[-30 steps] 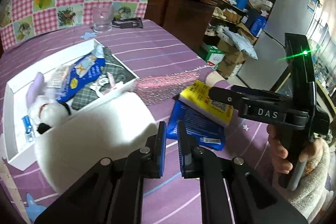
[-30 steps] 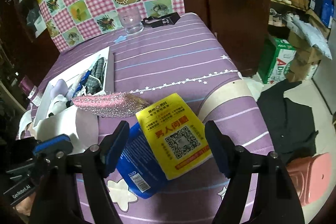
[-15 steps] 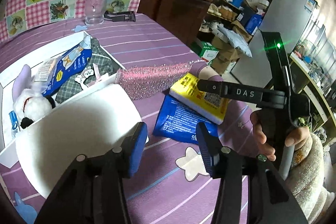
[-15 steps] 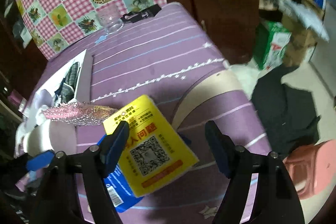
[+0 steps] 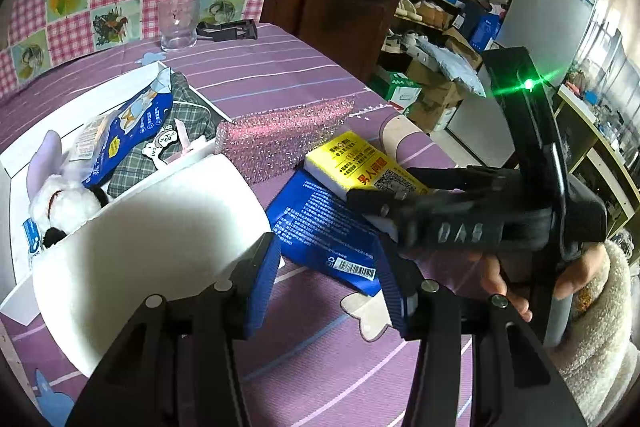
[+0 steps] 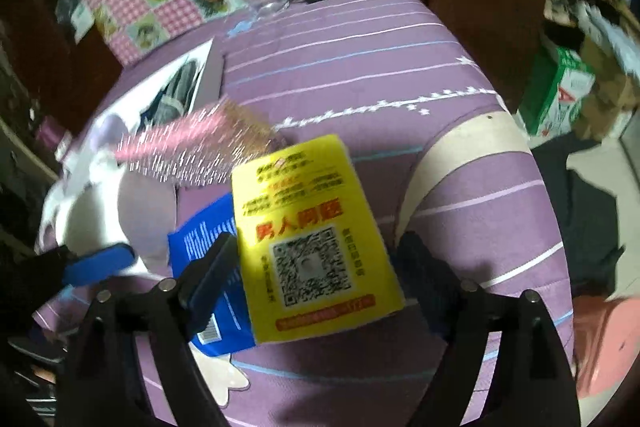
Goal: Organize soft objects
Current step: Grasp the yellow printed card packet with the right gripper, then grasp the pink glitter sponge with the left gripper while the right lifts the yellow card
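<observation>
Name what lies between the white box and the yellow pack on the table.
The pink glittery pouch lies there, one end at the white box, the other near the yellow pack. The left wrist view shows it sharply; the right wrist view is blurred.

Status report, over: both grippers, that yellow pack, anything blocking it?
Left gripper open, empty. Right gripper opening, fingers astride yellow pack, not pressing. Pack lies on blue packet; pink glitter pouch close behind.
</observation>
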The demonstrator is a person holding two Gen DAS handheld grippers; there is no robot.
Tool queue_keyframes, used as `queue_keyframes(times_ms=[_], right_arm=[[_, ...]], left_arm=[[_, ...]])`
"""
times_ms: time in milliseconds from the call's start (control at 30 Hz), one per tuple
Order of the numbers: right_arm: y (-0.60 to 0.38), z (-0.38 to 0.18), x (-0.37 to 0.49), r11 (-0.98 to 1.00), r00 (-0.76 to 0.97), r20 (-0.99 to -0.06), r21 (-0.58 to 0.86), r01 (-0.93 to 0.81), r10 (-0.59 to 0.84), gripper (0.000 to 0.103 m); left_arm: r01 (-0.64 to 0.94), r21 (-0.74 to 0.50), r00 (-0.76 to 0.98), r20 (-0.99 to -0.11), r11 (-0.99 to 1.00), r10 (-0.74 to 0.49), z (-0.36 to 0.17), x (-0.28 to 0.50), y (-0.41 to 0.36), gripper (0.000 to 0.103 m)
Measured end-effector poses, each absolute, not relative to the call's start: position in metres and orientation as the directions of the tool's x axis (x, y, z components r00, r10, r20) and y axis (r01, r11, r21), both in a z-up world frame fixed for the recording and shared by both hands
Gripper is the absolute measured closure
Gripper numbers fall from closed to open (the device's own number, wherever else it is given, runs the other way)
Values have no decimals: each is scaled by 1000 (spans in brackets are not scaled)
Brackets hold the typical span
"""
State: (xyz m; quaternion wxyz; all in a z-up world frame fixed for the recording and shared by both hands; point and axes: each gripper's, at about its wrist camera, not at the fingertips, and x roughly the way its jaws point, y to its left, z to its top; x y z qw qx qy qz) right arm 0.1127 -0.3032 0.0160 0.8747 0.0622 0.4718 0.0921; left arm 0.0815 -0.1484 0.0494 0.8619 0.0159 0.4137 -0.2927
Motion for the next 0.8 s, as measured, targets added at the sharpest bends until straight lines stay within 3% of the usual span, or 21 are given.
queue_keyframes(times_ms=[333, 433, 800], right_arm=[[-298, 14, 112, 983, 542, -821, 144, -111, 181, 16], [-297, 14, 110, 993, 550, -826, 95, -77, 122, 28], [-305, 17, 111, 990, 532, -835, 123, -74, 144, 32]], left_arm=[[508, -195, 496, -730, 839, -470, 49, 82, -148, 56], [509, -199, 491, -732, 838, -472, 48, 82, -148, 55], [513, -188, 480, -745, 837, -462, 44, 83, -149, 55]])
